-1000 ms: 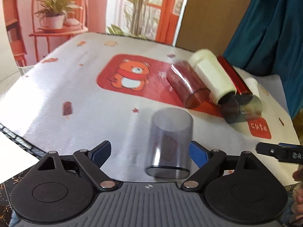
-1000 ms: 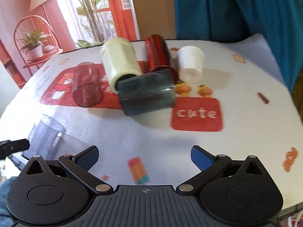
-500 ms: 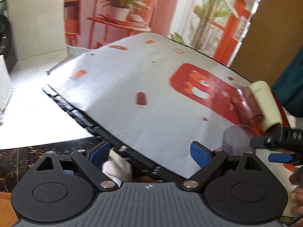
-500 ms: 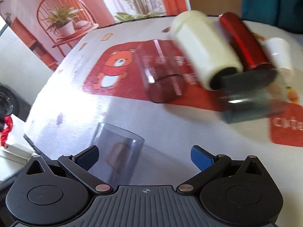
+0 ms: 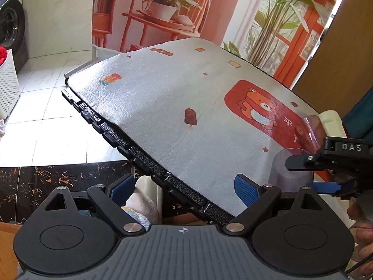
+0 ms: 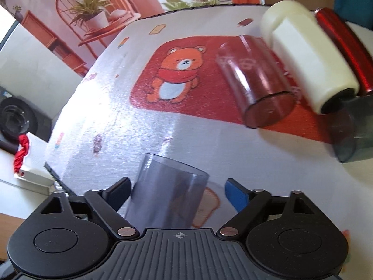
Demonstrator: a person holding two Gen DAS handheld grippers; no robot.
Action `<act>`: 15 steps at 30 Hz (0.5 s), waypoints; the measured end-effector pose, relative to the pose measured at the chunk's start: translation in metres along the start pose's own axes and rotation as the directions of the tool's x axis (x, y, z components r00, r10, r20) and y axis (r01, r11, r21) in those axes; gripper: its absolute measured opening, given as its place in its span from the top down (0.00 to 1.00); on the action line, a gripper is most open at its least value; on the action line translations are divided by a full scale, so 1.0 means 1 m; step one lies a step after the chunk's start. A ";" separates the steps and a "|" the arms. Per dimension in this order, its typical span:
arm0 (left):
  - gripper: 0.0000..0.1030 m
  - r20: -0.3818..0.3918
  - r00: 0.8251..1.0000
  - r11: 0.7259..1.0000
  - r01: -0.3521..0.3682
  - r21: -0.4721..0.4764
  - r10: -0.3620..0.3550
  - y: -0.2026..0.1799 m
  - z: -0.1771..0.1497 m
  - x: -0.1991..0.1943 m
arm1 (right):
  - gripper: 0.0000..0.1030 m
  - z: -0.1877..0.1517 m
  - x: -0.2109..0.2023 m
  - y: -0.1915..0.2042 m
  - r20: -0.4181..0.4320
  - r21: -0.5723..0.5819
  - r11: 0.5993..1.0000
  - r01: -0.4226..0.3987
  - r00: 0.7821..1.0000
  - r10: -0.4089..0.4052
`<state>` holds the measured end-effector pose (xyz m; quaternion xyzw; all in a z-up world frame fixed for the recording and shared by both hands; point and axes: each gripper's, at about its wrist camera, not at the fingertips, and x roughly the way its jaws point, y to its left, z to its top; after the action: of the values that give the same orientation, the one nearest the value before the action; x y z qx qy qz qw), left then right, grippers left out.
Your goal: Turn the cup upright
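A clear grey cup (image 6: 166, 191) stands on the table mat near the front edge, between the spread fingers of my right gripper (image 6: 177, 192); the jaws are open and do not touch it. In the left wrist view the same cup (image 5: 290, 170) shows at the right with the right gripper's fingers (image 5: 303, 162) around it. My left gripper (image 5: 185, 186) is open and empty, over the table's front left edge (image 5: 139, 154).
A clear red cup (image 6: 256, 84), a cream cup (image 6: 307, 53), a red metallic cup (image 6: 342, 46) and a dark grey cup (image 6: 354, 128) lie on their sides at the back right. A bear print (image 6: 179, 74) marks the mat's middle. White basket (image 5: 7, 81) on the floor, left.
My left gripper swung left, away from the grey cup, to the table's edge. My right gripper moved left and closed in until the grey cup stands between its open fingers.
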<state>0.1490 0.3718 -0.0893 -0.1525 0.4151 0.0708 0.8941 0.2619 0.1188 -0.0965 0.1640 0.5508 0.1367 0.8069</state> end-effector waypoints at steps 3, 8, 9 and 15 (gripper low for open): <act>0.09 0.004 1.000 1.000 -0.010 -0.006 0.010 0.002 -0.002 -0.001 | 0.27 0.004 0.008 0.006 -0.019 0.000 1.000 -0.009 1.000 0.009; 0.09 0.008 1.000 1.000 -0.010 -0.002 0.010 0.002 -0.003 -0.004 | 0.29 0.007 0.016 0.014 -0.046 -0.002 1.000 0.005 0.999 -0.006; 0.09 0.008 1.000 1.000 -0.011 -0.002 0.011 0.002 -0.003 -0.004 | 0.29 0.007 0.015 0.016 -0.045 -0.012 1.000 0.010 0.999 -0.010; 0.09 0.000 1.000 1.000 -0.007 -0.017 0.007 0.003 -0.004 -0.001 | 0.31 -0.005 -0.012 0.028 0.062 -0.166 0.986 0.015 0.998 -0.005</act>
<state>0.1443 0.3727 -0.0916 -0.1588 0.4149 0.0775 0.8925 0.2520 0.1398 -0.0760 0.0976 0.5134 0.1730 0.8349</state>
